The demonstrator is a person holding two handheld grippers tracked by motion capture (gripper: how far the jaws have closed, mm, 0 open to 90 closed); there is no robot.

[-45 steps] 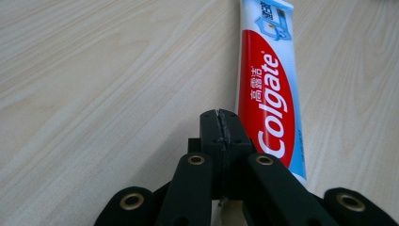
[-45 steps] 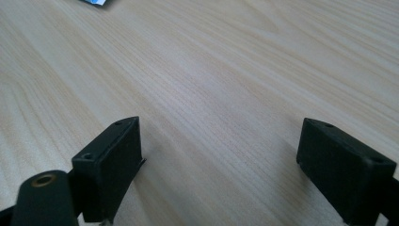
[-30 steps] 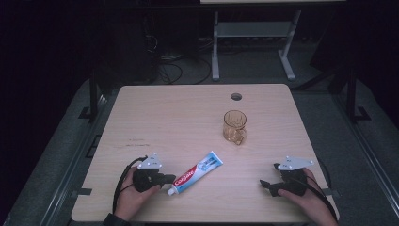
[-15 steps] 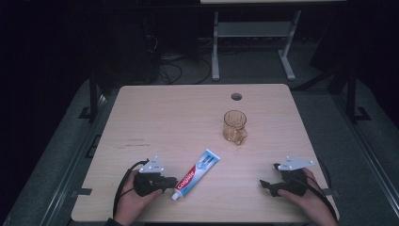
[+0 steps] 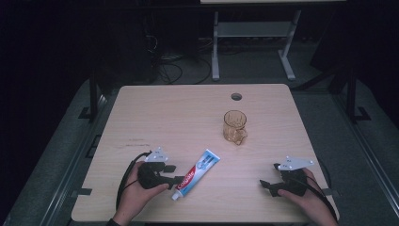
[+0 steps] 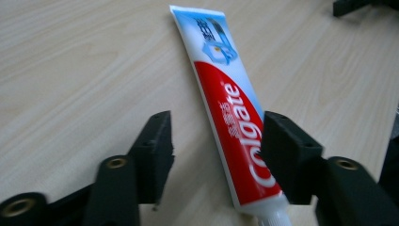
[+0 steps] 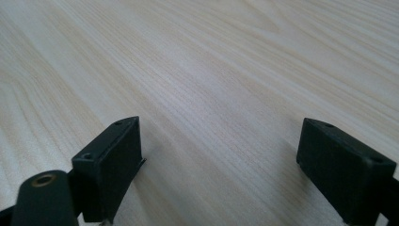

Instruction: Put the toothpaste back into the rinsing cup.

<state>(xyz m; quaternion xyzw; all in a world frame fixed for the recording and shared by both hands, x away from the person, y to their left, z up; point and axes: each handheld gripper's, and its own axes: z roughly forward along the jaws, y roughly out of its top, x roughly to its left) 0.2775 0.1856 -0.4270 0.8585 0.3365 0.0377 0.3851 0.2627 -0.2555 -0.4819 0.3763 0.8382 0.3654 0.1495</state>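
At the left gripper [image 6: 216, 146]: jaws just opening, now spread wide, released. Between them, the toothpaste tube [image 6: 230, 127], lying flat on the table [image 6: 70, 56]. Clear gap of bare wood on one side of the tube; on the other, the pad close against the red print, touching or merely beside, hard to tell. No squeeze either way.

From the high view: left gripper [image 5: 181, 180] at the tube's lower end, near the white cap [image 5: 174, 197], with the left hand [image 5: 136, 193] behind it at the near edge. Tube [image 5: 195, 174] slanting away toward the middle of the table [image 5: 179, 117], crimped blue end farthest from the person, much where it lay a second ago.

Farther out: amber glass mug [image 5: 234, 126] upright, well apart from the tube, beyond it and to the right. Right gripper [image 5: 264, 184] at the near right of the table, resting in the right hand [image 5: 306, 195], jaws parted over plain wood [image 7: 219, 155], nothing between them.

Meaning for the work, as a judgement: reads as a let-go, a tube set down rather than one about to be lifted. Next either a withdrawal of the left gripper or a fresh, better-placed bite. Little risk as things lie: tube flat, steady, unlikely to roll.
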